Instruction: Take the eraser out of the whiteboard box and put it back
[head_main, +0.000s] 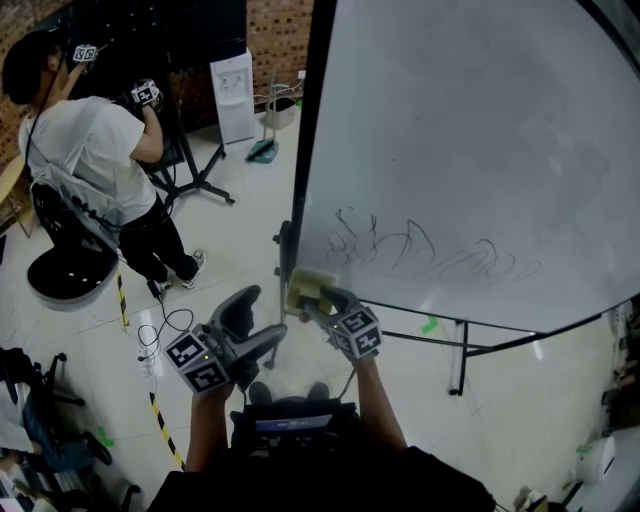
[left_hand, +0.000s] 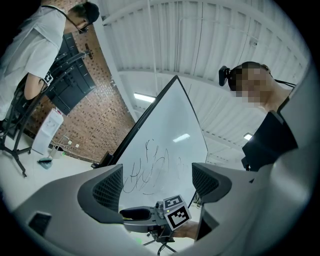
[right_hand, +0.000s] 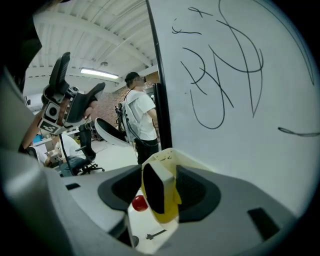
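My right gripper is shut on the eraser, a yellow block with a black felt face, at the lower left corner of the whiteboard. In the right gripper view the eraser stands upright between the jaws, just above the cream whiteboard box. A red round thing lies in that box. My left gripper hangs open and empty to the lower left, apart from the board. The left gripper view shows the open left gripper pointing at the scribbled board and the right gripper.
Black scribbles cover the lower board. Its stand legs reach the floor on the right. Another person stands at far left by a round chair. A white dispenser stands behind. Cables lie on the floor.
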